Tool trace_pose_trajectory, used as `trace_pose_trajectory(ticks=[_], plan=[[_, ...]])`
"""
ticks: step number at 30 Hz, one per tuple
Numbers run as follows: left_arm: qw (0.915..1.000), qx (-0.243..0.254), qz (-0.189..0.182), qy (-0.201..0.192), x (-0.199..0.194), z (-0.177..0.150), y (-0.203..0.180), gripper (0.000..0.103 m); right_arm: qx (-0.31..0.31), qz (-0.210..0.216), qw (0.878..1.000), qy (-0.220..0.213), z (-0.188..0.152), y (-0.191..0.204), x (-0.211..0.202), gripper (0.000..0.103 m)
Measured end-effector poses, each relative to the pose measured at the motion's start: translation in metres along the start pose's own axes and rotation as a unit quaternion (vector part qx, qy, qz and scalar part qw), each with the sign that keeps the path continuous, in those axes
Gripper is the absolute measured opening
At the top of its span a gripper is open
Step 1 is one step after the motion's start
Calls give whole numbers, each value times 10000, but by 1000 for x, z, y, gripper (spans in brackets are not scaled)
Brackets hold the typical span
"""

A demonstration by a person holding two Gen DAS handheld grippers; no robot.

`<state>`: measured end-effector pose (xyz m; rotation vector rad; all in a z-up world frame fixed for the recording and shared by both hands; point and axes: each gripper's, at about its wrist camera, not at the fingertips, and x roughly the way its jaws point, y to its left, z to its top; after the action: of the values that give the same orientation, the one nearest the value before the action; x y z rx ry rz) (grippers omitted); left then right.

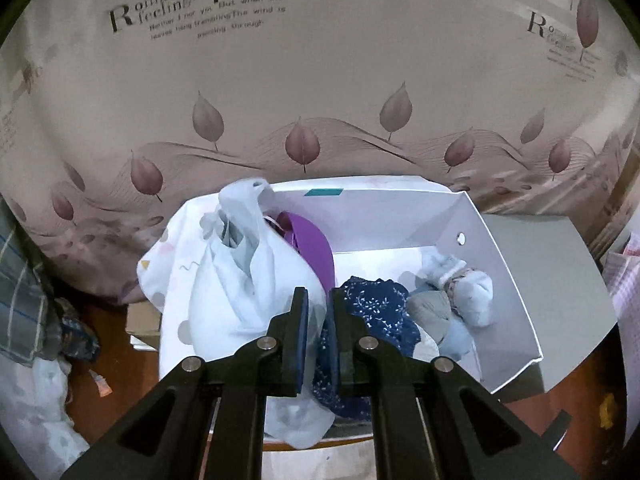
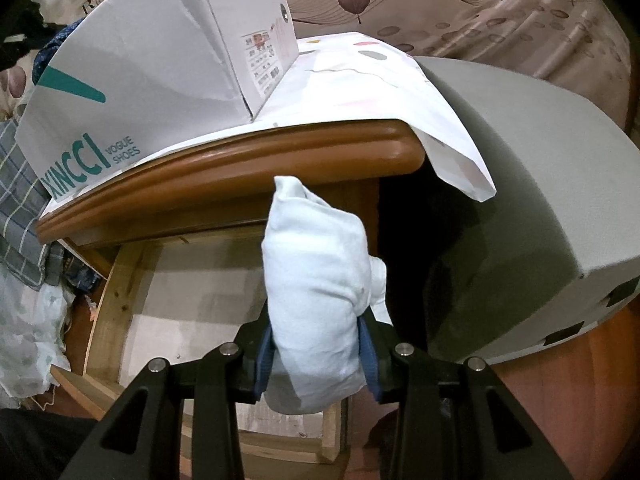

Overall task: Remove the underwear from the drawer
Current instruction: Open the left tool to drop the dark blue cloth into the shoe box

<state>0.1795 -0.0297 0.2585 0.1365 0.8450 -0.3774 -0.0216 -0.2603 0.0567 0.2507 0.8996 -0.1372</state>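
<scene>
In the right wrist view my right gripper (image 2: 316, 344) is shut on a rolled pale blue underwear (image 2: 316, 280) and holds it above the open wooden drawer (image 2: 120, 292), just below the nightstand's top edge (image 2: 240, 160). In the left wrist view my left gripper (image 1: 318, 320) hovers over a white shoe box (image 1: 504, 280). Its jaws stand a narrow gap apart, with the edge of a navy floral garment (image 1: 372, 304) between them; I cannot tell whether they pinch it. More rolled pale underwear (image 1: 468, 288) lies in the box.
A white plastic bag (image 1: 248, 280) and a purple item (image 1: 308, 240) fill the box's left side. The shoe box (image 2: 140, 60) stands on a white cloth (image 2: 380, 80) on the nightstand. A grey rounded object (image 2: 520, 200) is at right. A leaf-print curtain (image 1: 320, 80) hangs behind.
</scene>
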Motion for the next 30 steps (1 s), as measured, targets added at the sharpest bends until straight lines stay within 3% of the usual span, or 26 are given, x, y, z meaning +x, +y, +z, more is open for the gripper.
trace_pose_trajectory(ticks=[15, 21, 24, 26, 28, 30], plan=[[9997, 180, 75, 153, 16, -9, -6, 5, 82, 57, 9999, 24, 0, -1, 1, 37], [9996, 184, 84, 195, 15, -9, -8, 9, 101, 88, 9999, 28, 0, 0, 1, 37], [9995, 233, 125, 191, 12, -8, -9, 23, 98, 92, 9999, 9, 1, -1, 0, 37], [9995, 225, 177, 96, 6, -9, -9, 48, 97, 86, 9999, 13, 1, -1, 0, 37], [9996, 243, 171, -22, -1, -9, -10, 58, 86, 75, 9999, 22, 0, -1, 0, 37], [9993, 334, 114, -90, -8, -11, -12, 59, 74, 57, 10000, 22, 0, -1, 0, 37]])
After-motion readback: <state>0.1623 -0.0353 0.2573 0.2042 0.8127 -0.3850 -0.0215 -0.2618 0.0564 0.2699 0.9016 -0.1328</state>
